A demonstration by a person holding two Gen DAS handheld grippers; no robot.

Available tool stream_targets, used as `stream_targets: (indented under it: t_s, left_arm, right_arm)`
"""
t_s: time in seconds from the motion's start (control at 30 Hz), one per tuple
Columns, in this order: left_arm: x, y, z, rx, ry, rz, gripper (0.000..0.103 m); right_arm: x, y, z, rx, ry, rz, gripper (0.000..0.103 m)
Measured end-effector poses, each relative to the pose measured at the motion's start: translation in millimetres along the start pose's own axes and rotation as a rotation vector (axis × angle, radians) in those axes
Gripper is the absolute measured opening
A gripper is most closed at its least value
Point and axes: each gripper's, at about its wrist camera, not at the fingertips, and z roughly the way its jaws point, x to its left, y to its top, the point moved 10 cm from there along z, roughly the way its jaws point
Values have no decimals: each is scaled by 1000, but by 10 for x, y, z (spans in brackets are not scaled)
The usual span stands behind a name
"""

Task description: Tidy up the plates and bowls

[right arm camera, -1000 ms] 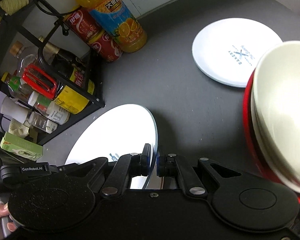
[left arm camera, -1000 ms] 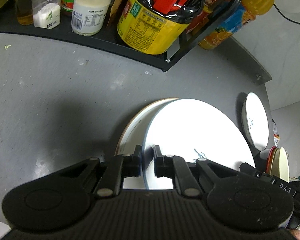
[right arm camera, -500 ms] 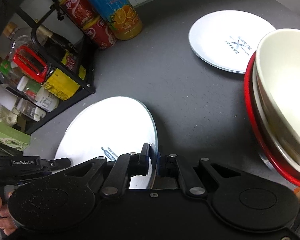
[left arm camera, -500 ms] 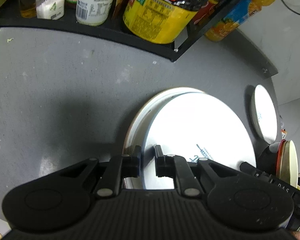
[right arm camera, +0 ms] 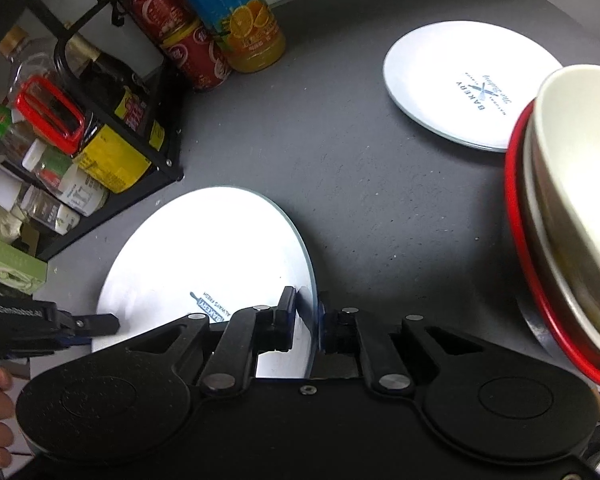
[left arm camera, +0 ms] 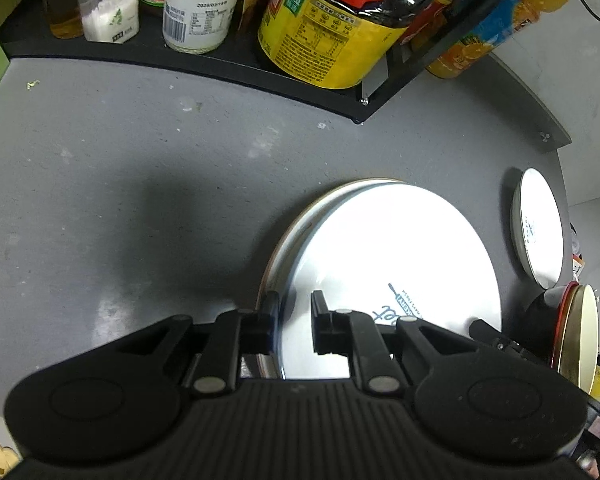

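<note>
A white bakery-print plate (left arm camera: 392, 256) lies on a larger brown-rimmed plate (left arm camera: 296, 220) on the grey table. My left gripper (left arm camera: 294, 322) stands at its near-left rim, jaws parted, one finger each side of the rim. My right gripper (right arm camera: 308, 318) is at the plate's (right arm camera: 208, 256) right rim, jaws slightly apart around the edge. A second white bakery plate (right arm camera: 468, 80) lies at the far right; it also shows in the left wrist view (left arm camera: 538, 228). A stack of bowls (right arm camera: 572, 208), cream inside a red-rimmed one, stands at the right.
A black rack (left arm camera: 204, 60) with jars and bottles lines the back. An orange juice bottle (right arm camera: 244, 20) and red cans (right arm camera: 180, 36) stand beside it. A green box (right arm camera: 8, 264) lies at the left. The table edge (left arm camera: 540, 120) curves at the far right.
The white plate has come down onto the brown-rimmed plate. Both grippers have opened from their pinch on its rim.
</note>
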Motion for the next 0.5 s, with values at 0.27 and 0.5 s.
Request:
stream_targets:
  t_s: [0.27,0.5]
  left_arm:
    - [-7,95,-186,-55,60,25,32]
    - [-180,240,-264,-77,44,22,37]
  right_arm:
    - [72,58,31,39,-1,-21,19]
    - [48,236,-105,29,28,-15,19]
